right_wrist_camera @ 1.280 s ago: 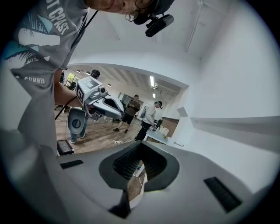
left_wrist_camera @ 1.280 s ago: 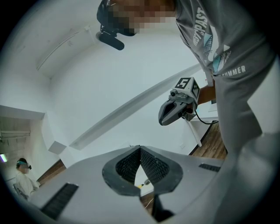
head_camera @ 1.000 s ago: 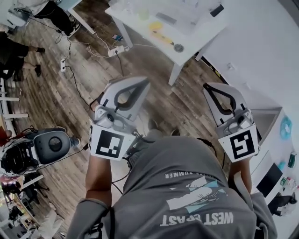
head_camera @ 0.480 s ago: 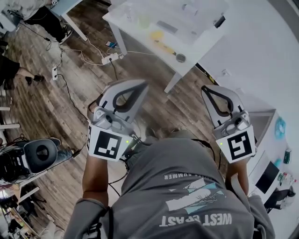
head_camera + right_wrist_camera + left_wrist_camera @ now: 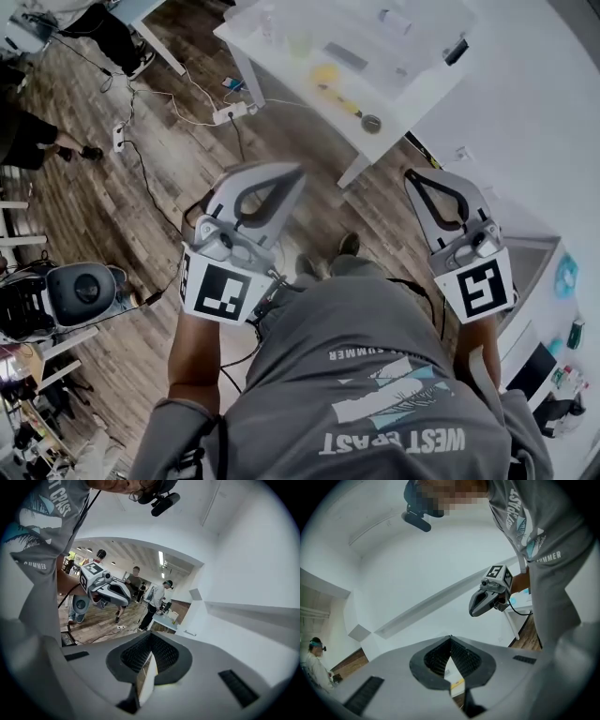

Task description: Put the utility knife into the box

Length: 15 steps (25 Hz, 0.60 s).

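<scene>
Facing a white table [image 5: 398, 98] at the top of the head view, the person holds the left gripper [image 5: 293, 174] and the right gripper [image 5: 418, 176] side by side over the wooden floor [image 5: 131, 187], well apart from the tabletop. Each gripper's own view shows its jaws closed tip to tip with nothing between them; both are empty.

The utility knife [image 5: 339, 97] is judged to be the slim yellow item near the table's near edge, though it is too small to identify firmly. It lies up-frame of both grippers, roughly between their tips and slightly nearer the left one, just beside a dark round object [image 5: 372, 122]. Its long axis runs diagonally, from upper left to lower right of the frame, more or less along the table's near edge and across the line on which both grippers point. Which end carries the blade cannot be told at this size.

The box cannot be singled out among the pale items farther back on the table.
</scene>
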### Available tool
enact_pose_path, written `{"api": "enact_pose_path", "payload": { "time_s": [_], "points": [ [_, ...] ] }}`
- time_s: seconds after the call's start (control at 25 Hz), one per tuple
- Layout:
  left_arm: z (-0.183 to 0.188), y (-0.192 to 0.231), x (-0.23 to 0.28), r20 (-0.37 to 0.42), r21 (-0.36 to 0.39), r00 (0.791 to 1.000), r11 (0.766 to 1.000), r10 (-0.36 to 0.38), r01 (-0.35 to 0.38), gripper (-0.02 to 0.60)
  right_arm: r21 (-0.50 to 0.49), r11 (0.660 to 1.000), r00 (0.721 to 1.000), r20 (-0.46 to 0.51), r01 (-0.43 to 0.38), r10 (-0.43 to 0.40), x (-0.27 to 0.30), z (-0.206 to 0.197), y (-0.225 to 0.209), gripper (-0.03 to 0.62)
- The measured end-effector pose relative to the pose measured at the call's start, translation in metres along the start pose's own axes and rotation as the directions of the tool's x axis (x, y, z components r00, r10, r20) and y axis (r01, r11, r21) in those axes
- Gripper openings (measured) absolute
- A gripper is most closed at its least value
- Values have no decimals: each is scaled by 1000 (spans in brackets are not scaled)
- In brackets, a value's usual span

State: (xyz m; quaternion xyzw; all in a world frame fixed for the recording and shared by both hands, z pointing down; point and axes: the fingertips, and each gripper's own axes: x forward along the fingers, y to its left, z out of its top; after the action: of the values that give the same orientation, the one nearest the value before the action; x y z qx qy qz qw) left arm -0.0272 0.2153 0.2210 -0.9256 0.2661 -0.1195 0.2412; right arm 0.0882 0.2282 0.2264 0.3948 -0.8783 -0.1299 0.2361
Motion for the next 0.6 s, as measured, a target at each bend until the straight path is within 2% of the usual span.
{"api": "enact_pose_path", "payload": {
  "time_s": [0.2, 0.48, 0.6],
  "points": [
    [-1, 5, 30, -74, 22, 997, 1000, 3, -1, 8, 19, 999, 999, 41, -33, 33, 6, -12, -27, 8],
    [14, 9, 78, -89, 58, 995, 998, 35, -29, 8, 45, 997, 993, 104, -65, 60, 8, -31, -71, 8],
    [14, 6, 93, -139, 55, 990, 998, 30, -23, 8, 18, 996, 990, 110, -90, 87, 8, -41, -84, 8]
  ]
}}
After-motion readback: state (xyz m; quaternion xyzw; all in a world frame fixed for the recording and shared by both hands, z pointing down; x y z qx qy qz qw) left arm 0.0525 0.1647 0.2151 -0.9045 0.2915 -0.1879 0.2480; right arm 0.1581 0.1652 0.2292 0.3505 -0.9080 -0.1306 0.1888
